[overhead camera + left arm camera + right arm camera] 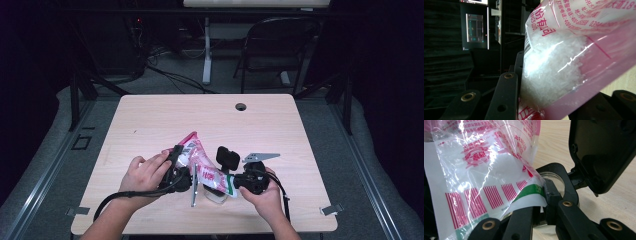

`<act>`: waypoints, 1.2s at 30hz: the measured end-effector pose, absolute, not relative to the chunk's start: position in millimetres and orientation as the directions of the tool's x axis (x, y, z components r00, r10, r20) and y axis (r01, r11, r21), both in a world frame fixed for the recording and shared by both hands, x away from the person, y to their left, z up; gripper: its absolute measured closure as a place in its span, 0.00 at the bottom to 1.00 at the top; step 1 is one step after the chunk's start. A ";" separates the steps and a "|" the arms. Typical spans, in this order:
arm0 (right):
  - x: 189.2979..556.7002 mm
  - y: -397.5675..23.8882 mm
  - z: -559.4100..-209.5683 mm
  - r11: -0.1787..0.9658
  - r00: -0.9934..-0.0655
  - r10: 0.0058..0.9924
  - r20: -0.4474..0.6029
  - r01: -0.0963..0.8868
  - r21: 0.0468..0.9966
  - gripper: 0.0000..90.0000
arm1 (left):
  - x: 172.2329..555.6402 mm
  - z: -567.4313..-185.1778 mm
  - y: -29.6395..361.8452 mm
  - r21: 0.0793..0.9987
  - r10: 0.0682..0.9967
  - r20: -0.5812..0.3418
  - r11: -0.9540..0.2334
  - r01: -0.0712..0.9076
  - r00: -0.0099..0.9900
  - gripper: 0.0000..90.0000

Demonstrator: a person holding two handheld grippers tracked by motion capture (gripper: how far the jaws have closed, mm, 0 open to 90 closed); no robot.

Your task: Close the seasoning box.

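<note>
High view: we hold the pink-printed clear plastic bag of white crystals (pixel 202 167) clamped in both the left gripper (pixel 181 165) and the right gripper (pixel 236 181), above the worktop (pixel 150 125); unopened, we judge.

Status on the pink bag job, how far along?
Done: both grippers have the pink and clear plastic bag of white crystals. The left gripper clamps one end and the right gripper is shut on the green-striped end, the bag raised between them over the light wooden table.
In hand: holding it above a small clear container.
Left: probably opening the bag and pouring; I can't tell whether it is open.
</note>
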State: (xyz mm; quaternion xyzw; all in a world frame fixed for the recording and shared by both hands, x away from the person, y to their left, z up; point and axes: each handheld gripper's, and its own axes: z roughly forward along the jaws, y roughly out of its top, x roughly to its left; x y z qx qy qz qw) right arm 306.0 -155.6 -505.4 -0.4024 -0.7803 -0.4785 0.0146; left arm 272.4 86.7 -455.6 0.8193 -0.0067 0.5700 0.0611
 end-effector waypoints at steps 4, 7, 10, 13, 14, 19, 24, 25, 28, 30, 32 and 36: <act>306.2 -155.2 -506.1 0.222 -0.676 0.614 0.407 0.643 0.733 0.96 | 272.2 -455.4 86.1 0.093 0.058 0.936 -0.992 -0.083 0.347 0.80; 306.2 -155.1 -506.1 0.221 -0.675 0.615 0.407 0.643 0.733 0.96 | 272.2 -455.2 85.9 0.094 0.059 0.937 -0.992 -0.085 0.346 0.80; 306.2 -155.1 -506.2 0.223 -0.675 0.616 0.406 0.644 0.732 0.97 | 271.9 -454.8 85.3 0.089 0.054 0.936 -0.992 -0.086 0.347 0.80; 306.0 -154.5 -506.4 0.225 -0.673 0.618 0.406 0.646 0.729 0.99 | 271.3 -454.7 84.5 0.090 0.054 0.937 -0.992 -0.087 0.346 0.80; 306.0 -154.1 -506.5 0.228 -0.674 0.617 0.405 0.646 0.728 0.99 | 271.0 -454.8 83.6 0.088 0.051 0.938 -0.992 -0.094 0.343 0.80; 305.5 -152.2 -507.4 0.253 -0.676 0.627 0.387 0.647 0.720 0.99 | 270.9 -456.0 81.4 0.090 0.052 0.937 -0.992 -0.094 0.346 0.80; 305.4 -152.6 -507.4 0.244 -0.675 0.625 0.393 0.647 0.722 1.00 | 270.4 -454.7 80.9 0.089 0.050 0.939 -0.991 -0.098 0.340 0.80; 305.4 -152.4 -507.4 0.244 -0.675 0.625 0.392 0.646 0.723 1.00 | 270.4 -454.6 80.9 0.091 0.053 0.939 -0.991 -0.098 0.339 0.80; 305.3 -152.2 -507.4 0.243 -0.675 0.625 0.392 0.645 0.724 1.00 | 270.1 -453.9 80.6 0.088 0.050 0.940 -0.991 -0.098 0.339 0.80; 305.3 -152.2 -507.4 0.244 -0.675 0.625 0.391 0.645 0.725 1.00 | 270.1 -453.8 80.3 0.088 0.049 0.939 -0.991 -0.098 0.339 0.80; 305.3 -152.5 -507.1 0.248 -0.677 0.626 0.388 0.644 0.724 1.00 | 269.9 -453.7 80.1 0.087 0.049 0.940 -0.991 -0.099 0.338 0.80; 305.4 -152.7 -507.1 0.249 -0.677 0.627 0.385 0.643 0.724 1.00 | 269.9 -453.1 79.4 0.088 0.049 0.940 -0.991 -0.102 0.338 0.80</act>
